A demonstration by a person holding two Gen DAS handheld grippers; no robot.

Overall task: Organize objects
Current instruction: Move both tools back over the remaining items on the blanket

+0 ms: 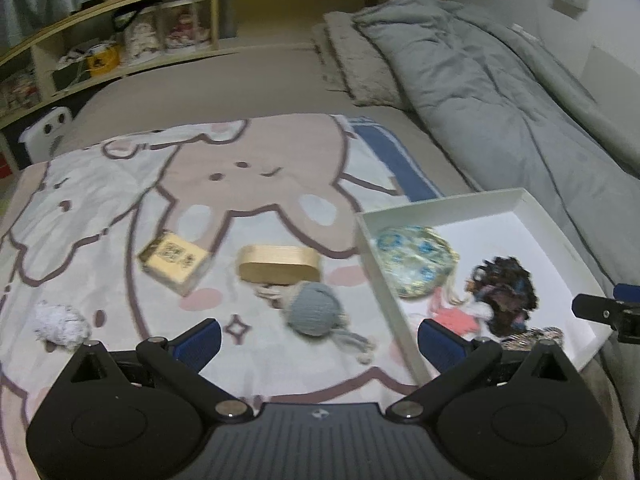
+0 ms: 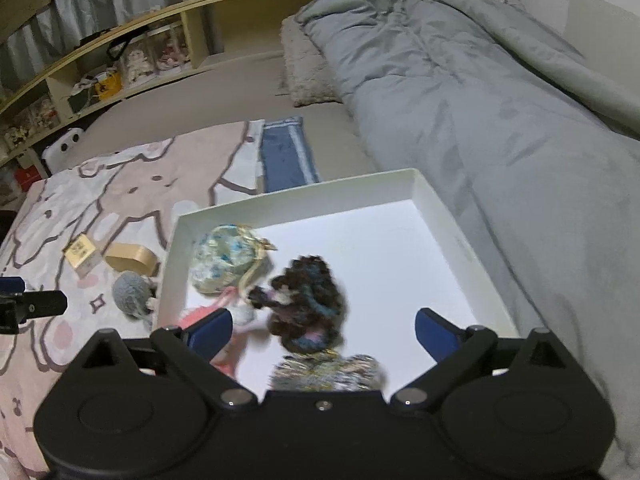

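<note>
On the bed, a cartoon-print blanket carries the loose things, taken here from left to right in the left wrist view. At about 9 o'clock lies a white fluffy ball, well apart from the rest. Toward 10 o'clock from the frame's middle sits a small tan box with dark printing on top, tilted on one edge. Just beside it, near the centre, is a gold oval tin, and touching the tin's near side is a grey yarn ball with a trailing cord. The left gripper hangs above the blanket with its jaws spread wide and nothing between them; the grey yarn ball lies just ahead of the gap. At 3 o'clock stands a white tray on the bed, its left wall just beside the yarn ball. Inside, a blue-and-gold patterned pouch rests against the left wall, a pink item lies near it, a dark curly bundle with blue strands sits in the middle, and a glittery silver-gold piece lies at the near edge; blur hides finer detail. The right gripper hangs over the tray's near end, jaws spread wide, holding nothing, the dark bundle lying between its fingers in view. At 1 o'clock a grey duvet is bunched along the bed's right side.
</note>
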